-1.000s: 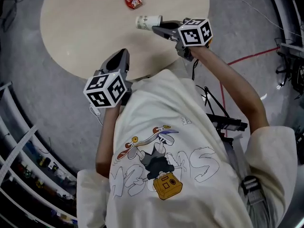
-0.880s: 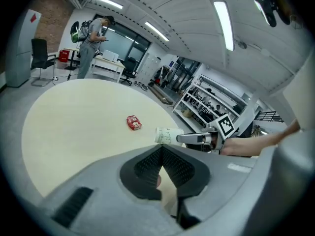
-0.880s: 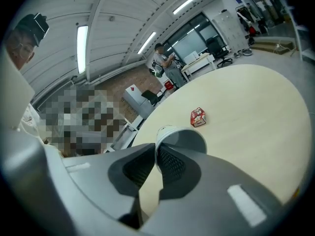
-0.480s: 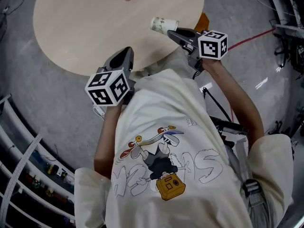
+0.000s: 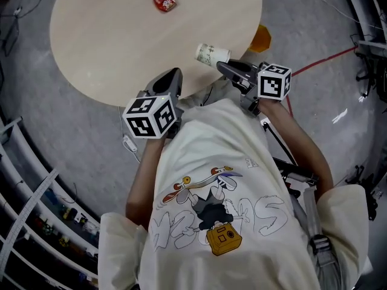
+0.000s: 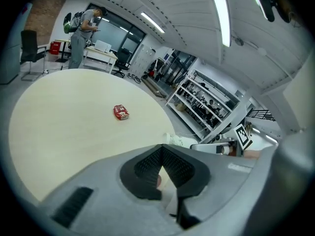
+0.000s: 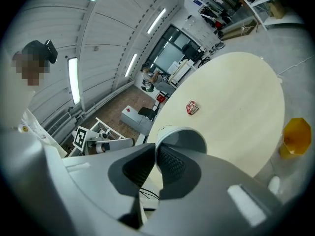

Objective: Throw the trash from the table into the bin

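Pale wood of the round table [image 5: 109, 47] spreads across the left and middle. Its near edge curves down to open grey floor, and white shelf rails [image 5: 27, 183] crowd only the far lower left. A red packet [image 5: 164, 1] lies alone toward the far side of the top. The left gripper [image 5: 173, 74] has drifted a little rightward since a second ago and now hangs at the table's near rim. Its arm is bent close to the body and its nose tilts downward, and its jaws meet at the tips with nothing between them. To its right is the paper cup [image 5: 211, 54], which a second ago was over the tabletop not far from the packet. It has been drawn away from the packet to just inside the table's right-hand rim, and it lies sideways in the air with its mouth toward the holder. The right gripper [image 5: 222, 66] pinches it by the wall at the rim, one jaw inside the mouth and one outside, nearly closed on the thin paper. The forearm reaches out close to level. Further right, an orange bin [image 5: 261, 38] has come into sight on the floor just off the table's edge, apart from cup and gripper. Bare floor crossed by a red line [image 5: 320, 60] lies open beyond it.
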`<state>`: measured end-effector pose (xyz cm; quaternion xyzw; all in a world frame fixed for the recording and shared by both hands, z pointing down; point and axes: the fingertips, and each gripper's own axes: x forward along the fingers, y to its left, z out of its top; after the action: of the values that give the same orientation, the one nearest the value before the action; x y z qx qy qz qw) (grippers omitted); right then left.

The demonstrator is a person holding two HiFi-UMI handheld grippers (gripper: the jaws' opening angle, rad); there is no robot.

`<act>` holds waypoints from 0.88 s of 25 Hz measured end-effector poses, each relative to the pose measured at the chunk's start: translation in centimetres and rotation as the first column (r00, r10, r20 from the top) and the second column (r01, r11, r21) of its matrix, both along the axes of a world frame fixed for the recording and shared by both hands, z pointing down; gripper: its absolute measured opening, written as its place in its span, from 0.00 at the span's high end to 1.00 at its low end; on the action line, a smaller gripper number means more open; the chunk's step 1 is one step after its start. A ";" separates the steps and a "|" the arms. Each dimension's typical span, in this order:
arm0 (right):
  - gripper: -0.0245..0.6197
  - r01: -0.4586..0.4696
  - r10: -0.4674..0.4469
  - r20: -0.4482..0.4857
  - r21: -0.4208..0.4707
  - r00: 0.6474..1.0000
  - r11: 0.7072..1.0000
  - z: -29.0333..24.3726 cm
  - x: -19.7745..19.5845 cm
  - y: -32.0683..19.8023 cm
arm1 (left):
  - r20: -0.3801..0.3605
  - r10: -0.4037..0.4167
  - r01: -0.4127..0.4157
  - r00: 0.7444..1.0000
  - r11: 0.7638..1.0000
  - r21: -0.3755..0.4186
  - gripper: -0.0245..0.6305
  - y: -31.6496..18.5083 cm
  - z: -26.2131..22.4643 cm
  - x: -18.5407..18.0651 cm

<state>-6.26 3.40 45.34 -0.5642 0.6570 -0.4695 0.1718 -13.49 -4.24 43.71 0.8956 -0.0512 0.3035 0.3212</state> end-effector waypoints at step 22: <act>0.92 -0.230 0.229 0.117 0.002 0.966 0.973 4.6 18.1 17.0 | 0.211 0.299 -0.317 0.931 0.947 0.057 0.96 16.4 4.4 18.8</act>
<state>11.85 20.41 49.92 -0.6068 0.5799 -0.4732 0.2674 5.35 12.11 48.13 0.8711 0.0444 0.4358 0.2219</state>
